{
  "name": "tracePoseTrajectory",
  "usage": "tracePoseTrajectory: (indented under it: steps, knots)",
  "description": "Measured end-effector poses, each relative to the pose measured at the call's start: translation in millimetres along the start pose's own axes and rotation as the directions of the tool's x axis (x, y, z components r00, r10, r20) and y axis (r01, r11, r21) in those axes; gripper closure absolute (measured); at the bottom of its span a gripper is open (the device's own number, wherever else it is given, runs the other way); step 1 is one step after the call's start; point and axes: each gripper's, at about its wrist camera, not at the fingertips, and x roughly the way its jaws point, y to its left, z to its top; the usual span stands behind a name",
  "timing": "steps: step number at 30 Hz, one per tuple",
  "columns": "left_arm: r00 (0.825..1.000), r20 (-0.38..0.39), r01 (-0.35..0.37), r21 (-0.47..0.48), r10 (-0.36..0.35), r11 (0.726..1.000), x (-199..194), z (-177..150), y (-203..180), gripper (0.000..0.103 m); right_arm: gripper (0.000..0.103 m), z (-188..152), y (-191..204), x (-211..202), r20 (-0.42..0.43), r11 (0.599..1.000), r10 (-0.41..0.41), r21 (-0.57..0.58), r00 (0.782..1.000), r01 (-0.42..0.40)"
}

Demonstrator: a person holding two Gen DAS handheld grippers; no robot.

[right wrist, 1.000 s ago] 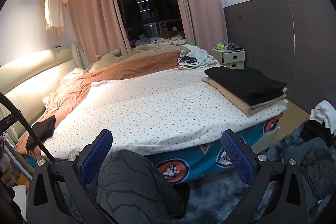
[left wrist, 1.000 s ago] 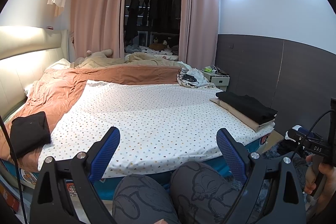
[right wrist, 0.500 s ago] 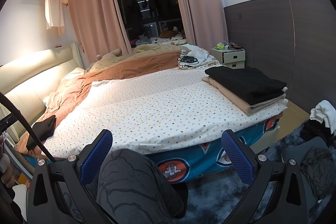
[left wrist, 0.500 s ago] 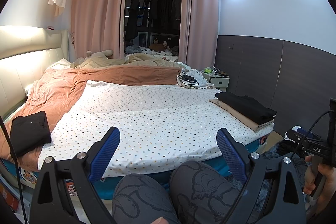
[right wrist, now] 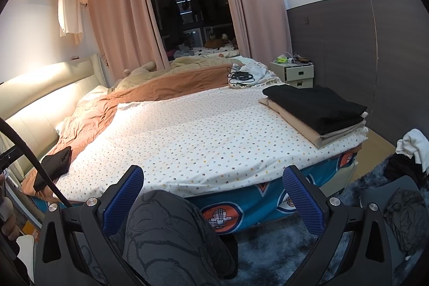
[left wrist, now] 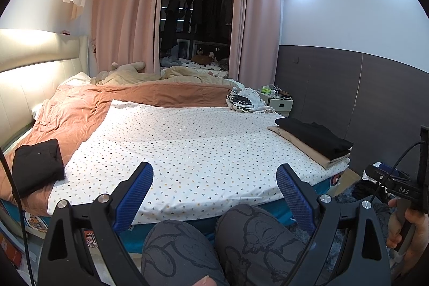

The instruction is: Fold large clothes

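A folded black garment lies on a folded tan one at the bed's right edge. Another folded black garment rests on the orange blanket at the left. My left gripper is open, held above the person's knees in front of the bed, with nothing between its blue pads. My right gripper is open too, also short of the bed and holding nothing. A heap of loose clothes sits on the floor at the right.
The bed carries a dotted white sheet with an orange blanket bunched toward the headboard. Cables and cloth lie at the far corner by a nightstand. A dark shaggy rug covers the floor.
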Motion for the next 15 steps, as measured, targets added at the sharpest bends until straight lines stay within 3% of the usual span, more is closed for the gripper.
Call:
tracePoseTrajectory:
  steps: [15]
  knots:
    - [1.0, 0.007, -0.002, -0.005, 0.002, 1.0, -4.0, -2.8, -1.3, 0.008, 0.0, 1.6, -8.2, -5.7, 0.003, 1.0, 0.003, 0.001, 1.0, -0.003]
